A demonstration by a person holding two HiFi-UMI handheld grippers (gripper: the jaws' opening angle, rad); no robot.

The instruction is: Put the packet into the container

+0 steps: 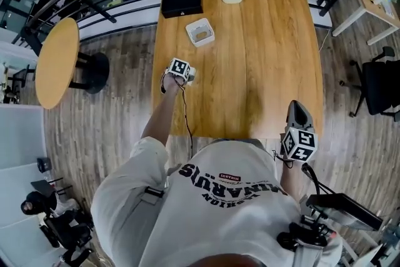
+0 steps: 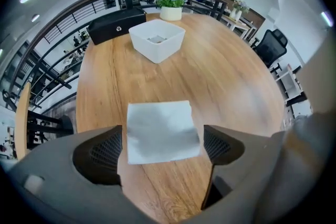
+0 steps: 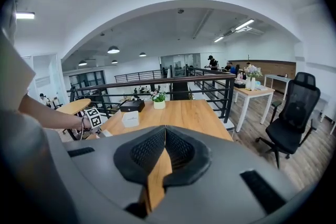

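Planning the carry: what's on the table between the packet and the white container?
Nothing: bare table between packet and container, in the left gripper view.

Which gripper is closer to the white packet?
Left. The left gripper, jaws open, flanks the packet; the right gripper, shut, is far off at the table edge.

Bright, even indoor light comes from round ceiling lamps (image 3: 112,50) and long strip lights (image 3: 244,24) between eleven and one o'clock in the right gripper view, and it casts only faint, soft shadows on the rectangular light-wood table (image 1: 262,59). Both gripper views bend straight lines into arcs and go black at their corners. In the left gripper view the flat white square packet (image 2: 161,131) looks soft, perhaps from motion blur, and the edge at four o'clock is smeared.
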